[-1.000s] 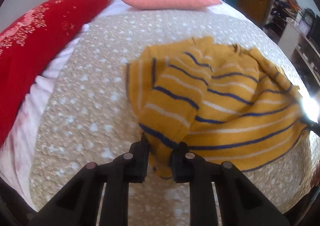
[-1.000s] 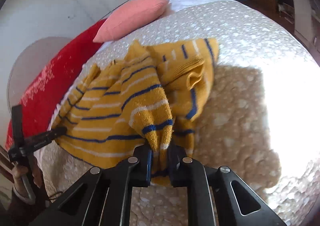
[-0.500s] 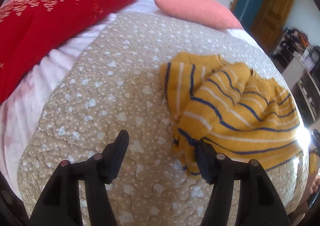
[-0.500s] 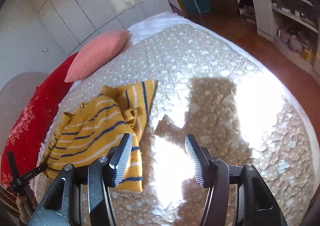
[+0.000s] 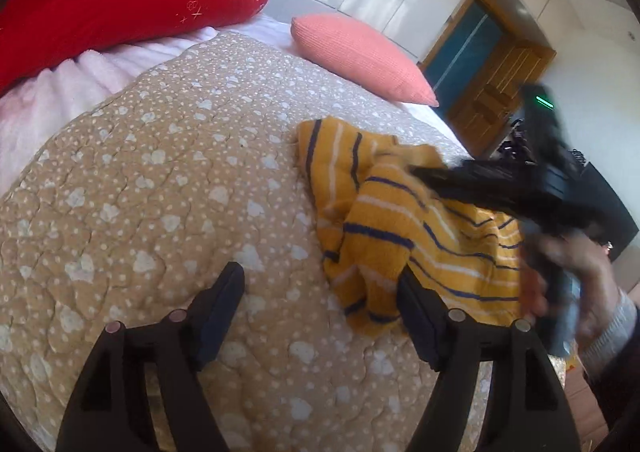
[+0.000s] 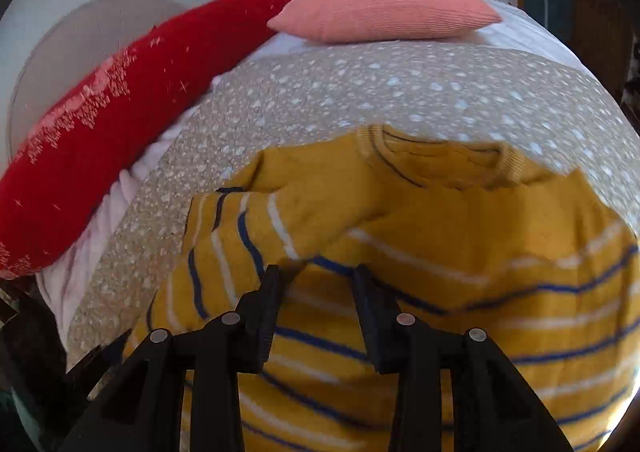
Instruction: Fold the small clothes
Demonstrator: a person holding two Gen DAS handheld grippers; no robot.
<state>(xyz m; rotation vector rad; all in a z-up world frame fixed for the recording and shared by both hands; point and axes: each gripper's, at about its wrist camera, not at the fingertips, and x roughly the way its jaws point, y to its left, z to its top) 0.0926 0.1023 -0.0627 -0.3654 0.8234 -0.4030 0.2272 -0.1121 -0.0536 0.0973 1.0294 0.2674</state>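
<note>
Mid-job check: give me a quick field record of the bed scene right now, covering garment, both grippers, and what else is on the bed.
garment: yellow striped sweater, lying rumpled on the quilt, neckline toward the pillows
sleeve: one sleeve folded across the body
left gripper: open, holding nothing, over bare quilt beside the sweater's edge
right gripper: open, fingers apart over the sweater, nothing clamped
right hand: blurred in the left wrist view
other items: pink pillow and red pillow at the head of the bed
</note>
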